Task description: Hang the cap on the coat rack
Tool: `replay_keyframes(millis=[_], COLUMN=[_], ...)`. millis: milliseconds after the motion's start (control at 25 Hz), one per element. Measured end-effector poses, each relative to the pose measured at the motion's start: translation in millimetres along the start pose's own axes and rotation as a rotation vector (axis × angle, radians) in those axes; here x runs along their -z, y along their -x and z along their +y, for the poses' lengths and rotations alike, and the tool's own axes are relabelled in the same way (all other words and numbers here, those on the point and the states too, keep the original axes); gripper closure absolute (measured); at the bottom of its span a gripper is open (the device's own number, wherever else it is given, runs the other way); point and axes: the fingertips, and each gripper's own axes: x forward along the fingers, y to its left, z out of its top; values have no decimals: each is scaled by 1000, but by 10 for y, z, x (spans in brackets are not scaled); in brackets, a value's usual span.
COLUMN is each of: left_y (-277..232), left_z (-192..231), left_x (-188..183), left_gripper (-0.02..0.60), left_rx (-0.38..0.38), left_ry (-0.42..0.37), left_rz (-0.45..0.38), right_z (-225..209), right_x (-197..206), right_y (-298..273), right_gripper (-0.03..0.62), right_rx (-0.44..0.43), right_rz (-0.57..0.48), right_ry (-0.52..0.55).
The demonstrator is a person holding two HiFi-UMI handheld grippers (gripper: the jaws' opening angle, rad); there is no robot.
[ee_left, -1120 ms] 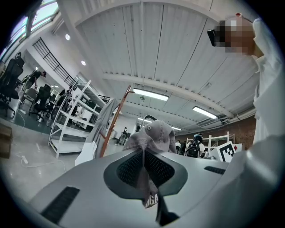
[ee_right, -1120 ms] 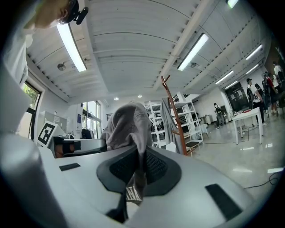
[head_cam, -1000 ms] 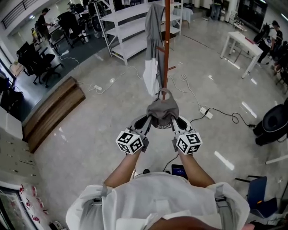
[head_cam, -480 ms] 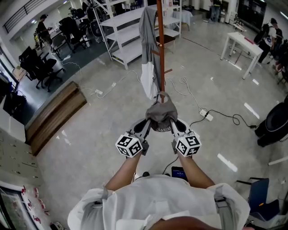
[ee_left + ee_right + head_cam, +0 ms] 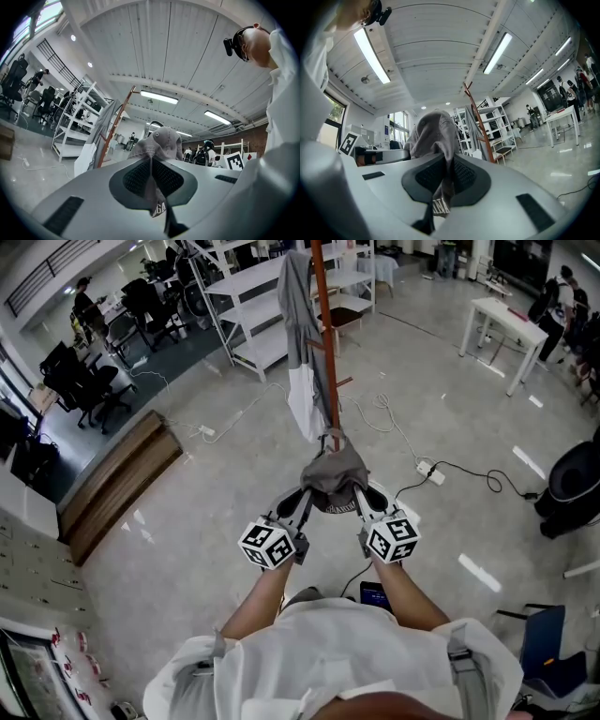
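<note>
In the head view my left gripper (image 5: pixel 296 504) and right gripper (image 5: pixel 367 502) hold the cap (image 5: pixel 336 476) aloft between them, near the coat rack (image 5: pixel 324 352) but on no peg yet; in the left gripper view my jaws are clamped on its fabric; in the right gripper view likewise, so I judge the hanging itself remains.

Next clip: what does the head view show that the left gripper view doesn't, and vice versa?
Head view only: from above, the left gripper and right gripper flanking the cap, the person's forearms, and a black bin on the floor. Left gripper view only: its jaws shut on the cap's fabric up close, plus the ceiling lights. Both: the cap, the coat rack ahead with a grey garment hanging on it, and white shelves.
</note>
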Motion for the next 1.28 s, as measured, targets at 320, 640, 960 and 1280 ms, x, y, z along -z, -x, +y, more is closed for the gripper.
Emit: replay_keyframes(millis=[320,640,960,1280], left_y=[-103,-335,-862,-1393], left_z=[29,305,804,1375], left_x=[67,68,-113,-354], left_gripper=[551,552,551,551], left_rx=[2,-6,-1,16], left_ry=[-6,8,12,9], left_rz=[14,-6,-20,-31], right_z=[-135,-303,-647,-959], right_x=[36,53,-83,-203], right_y=[-15,-323,-967,-1693], right_gripper=[556,556,556,556], right_rx=[15,5,9,19], right_rz=[-12,0,-1,0], right_ry=[-2,-3,14,27])
